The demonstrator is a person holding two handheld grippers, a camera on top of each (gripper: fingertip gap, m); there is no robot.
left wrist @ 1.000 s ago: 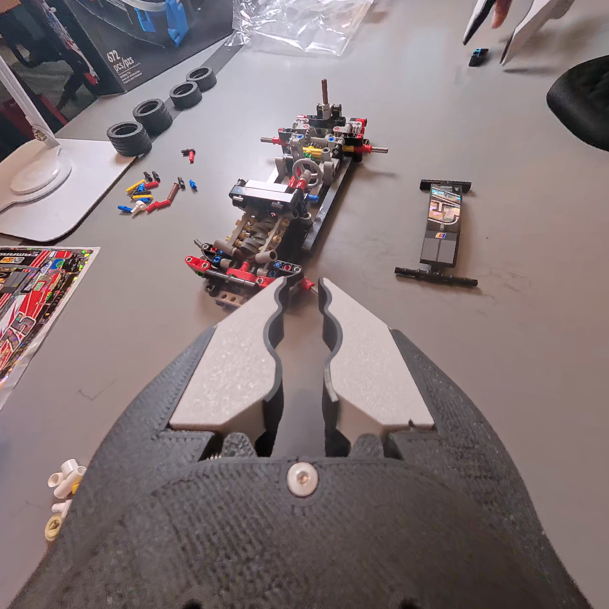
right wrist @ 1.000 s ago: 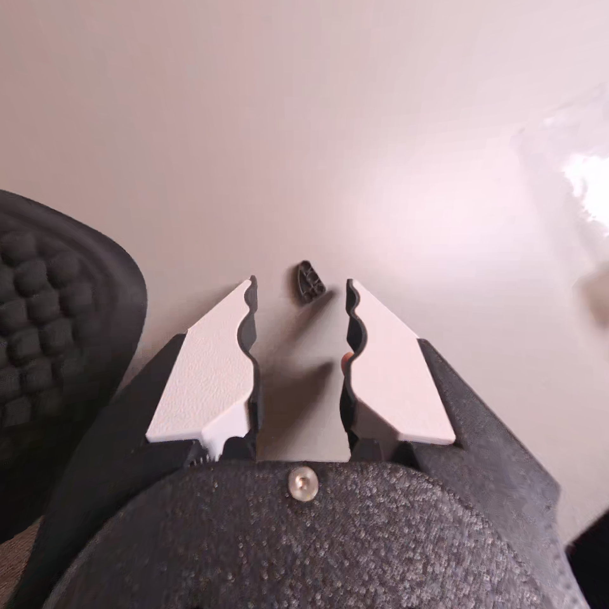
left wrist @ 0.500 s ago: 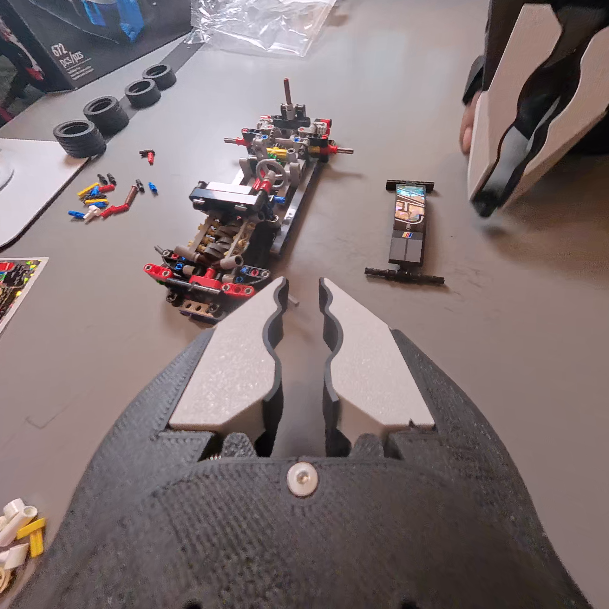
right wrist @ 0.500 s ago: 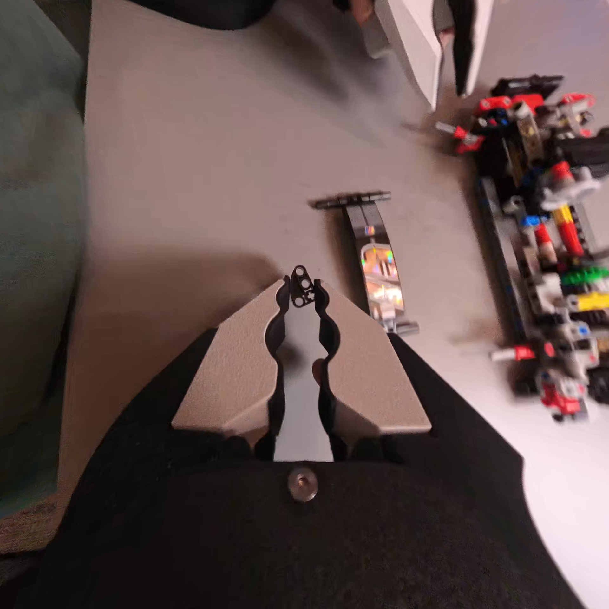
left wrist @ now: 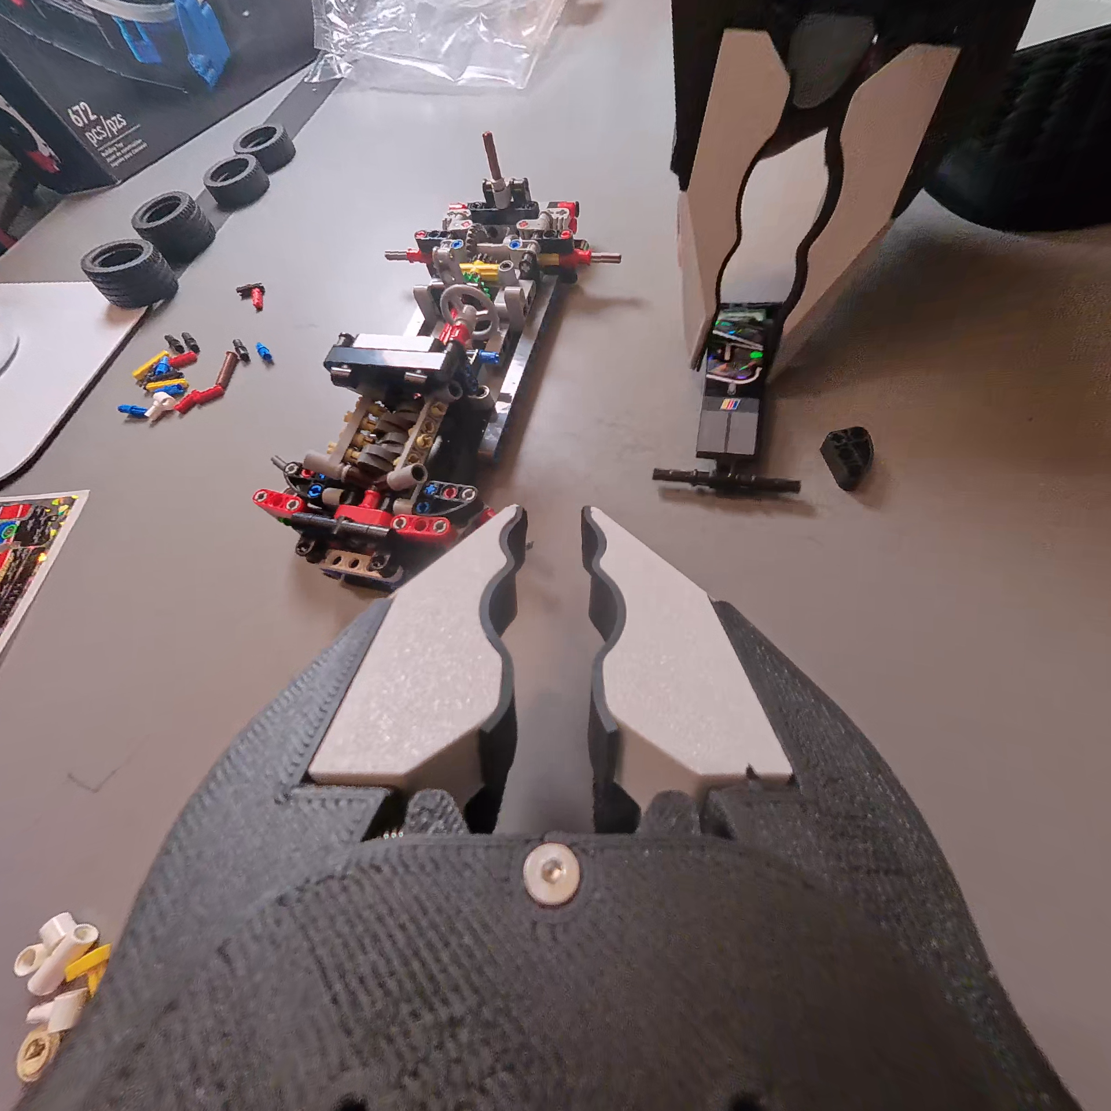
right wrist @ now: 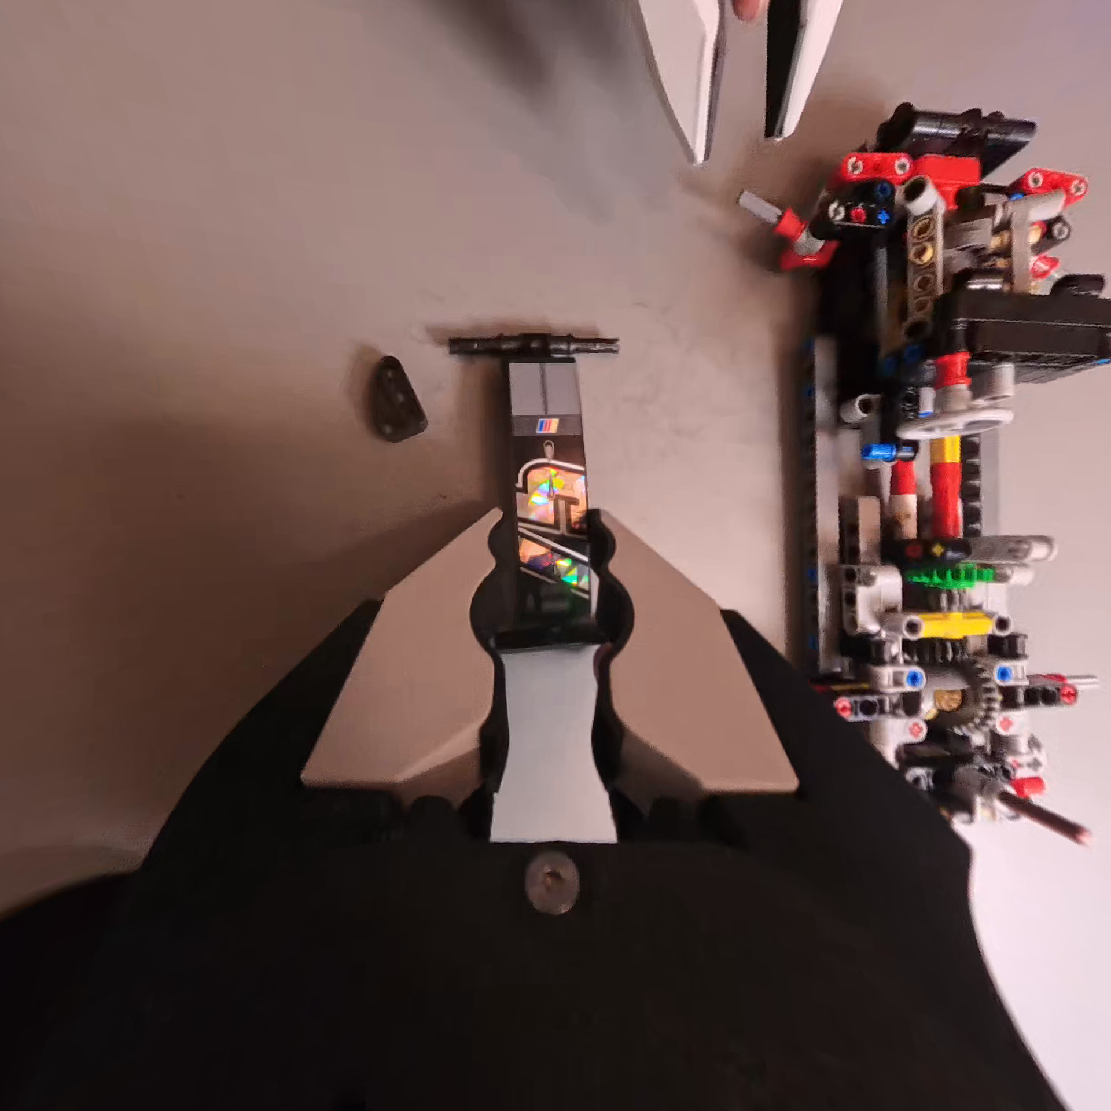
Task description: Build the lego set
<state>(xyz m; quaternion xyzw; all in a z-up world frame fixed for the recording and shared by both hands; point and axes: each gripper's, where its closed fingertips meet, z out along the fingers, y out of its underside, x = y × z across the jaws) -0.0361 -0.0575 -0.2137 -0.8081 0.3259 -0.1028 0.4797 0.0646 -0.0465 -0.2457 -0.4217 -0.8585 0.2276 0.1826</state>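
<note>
The half-built lego car chassis [left wrist: 445,361] lies on the grey table [left wrist: 902,661]; it also shows in the right wrist view [right wrist: 938,481]. A black panel with a shiny sticker [left wrist: 730,415] [right wrist: 544,421] lies flat to the chassis's right. My right gripper [right wrist: 544,523] [left wrist: 742,355] straddles the panel's far end, fingers against both long sides. A small black lego piece [left wrist: 847,457] [right wrist: 397,403] lies loose beside the panel. My left gripper [left wrist: 553,523] [right wrist: 736,144] is slightly open and empty, just off the chassis's near end.
Several black tyres [left wrist: 168,228] and loose coloured pins [left wrist: 174,379] lie to the left. A sticker sheet [left wrist: 24,559] is at the left edge. White and yellow pieces [left wrist: 54,962] are at bottom left. The set's box [left wrist: 120,78] and a plastic bag [left wrist: 439,42] are at the back. The gap from one gripper's tips to the other's is roughly 11 centimetres.
My right gripper let go of the small black piece, which now lies by the panel, and moved onto the panel's far end. My left gripper stayed near the chassis, gap unchanged.
</note>
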